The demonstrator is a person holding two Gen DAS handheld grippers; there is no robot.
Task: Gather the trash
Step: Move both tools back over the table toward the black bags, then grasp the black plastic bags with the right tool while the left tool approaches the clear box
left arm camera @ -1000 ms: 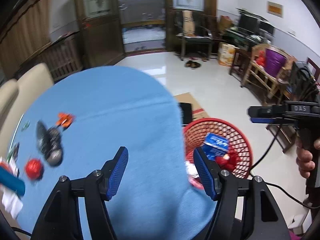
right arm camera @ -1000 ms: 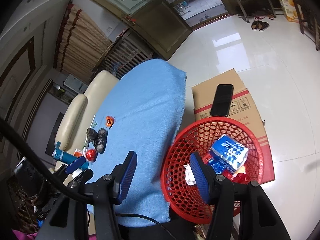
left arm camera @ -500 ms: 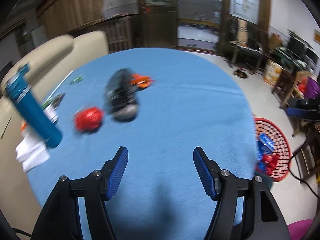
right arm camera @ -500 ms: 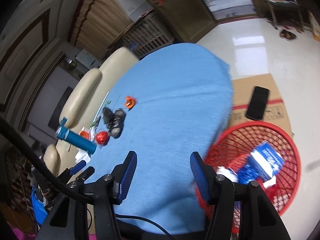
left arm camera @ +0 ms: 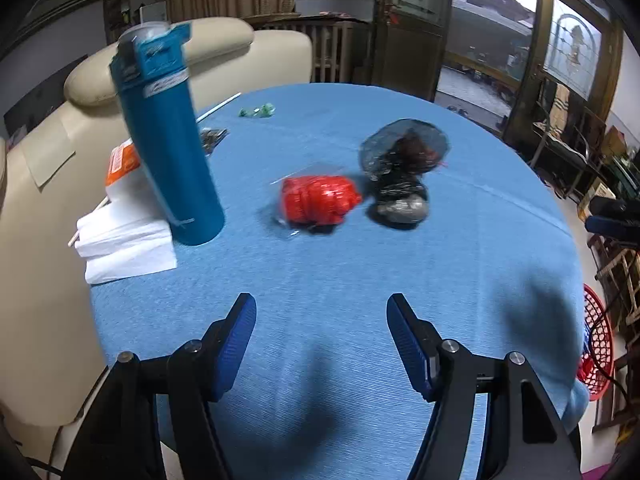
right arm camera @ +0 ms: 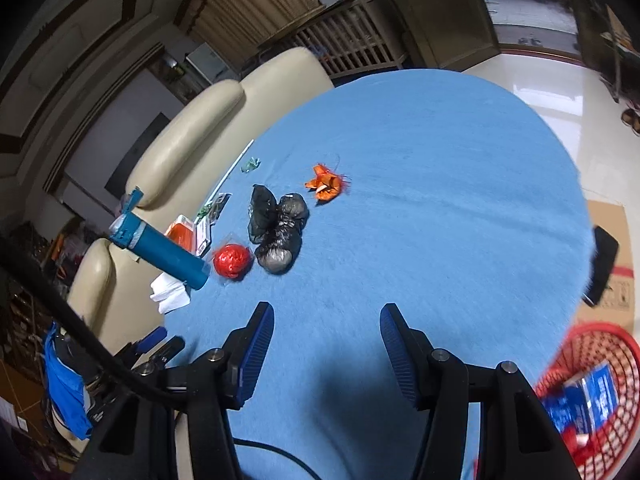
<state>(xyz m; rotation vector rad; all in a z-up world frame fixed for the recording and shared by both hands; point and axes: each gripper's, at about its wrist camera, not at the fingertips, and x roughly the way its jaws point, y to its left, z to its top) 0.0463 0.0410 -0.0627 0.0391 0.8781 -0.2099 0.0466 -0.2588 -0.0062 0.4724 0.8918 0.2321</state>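
Both claws were found released and empty, jaws spread wide, hovering above the near edge of the round worktop (left arm camera: pixel 460 264), which was covered in blue cloth. The left claw (left arm camera: pixel 321 344) faced the litter directly; the right claw (right arm camera: pixel 327 346) stood back and higher, toward the worktop's right edge.

Litter remaining on the worktop, all toward its left side:
- A red crumpled wrapper (left arm camera: pixel 318 199), in clear film, lay nearest the left claw, just beside a teal bottle (left arm camera: pixel 168 140). Judged very light, soft and springy; the film would likely be slick. Best taken across the bunched middle, not by the loose film edge.
- A black and silver plastic bag wad (left arm camera: pixel 400 176) lay touching or nearly touching the wrapper on its right. Judged light and crushable, with a puffed mesh-like top; a grip low on the denser silver end should hold better than one on the top.
- An orange scrap (right arm camera: pixel 326 183) lay beyond the wad toward the far edge; small and flimsy, needing the jaws brought close to the cloth.
- Small green scraps (left arm camera: pixel 258 111) lay near the far left edge; too small to assess.

White tissues (left arm camera: pixel 124 240) lay under and beside the bottle at the left edge. The bottle stood close enough to be knocked in reaching for the wrapper.

The red mesh basket (right arm camera: pixel 592 384), already holding a blue packet, stood on the floor below the worktop's right edge.
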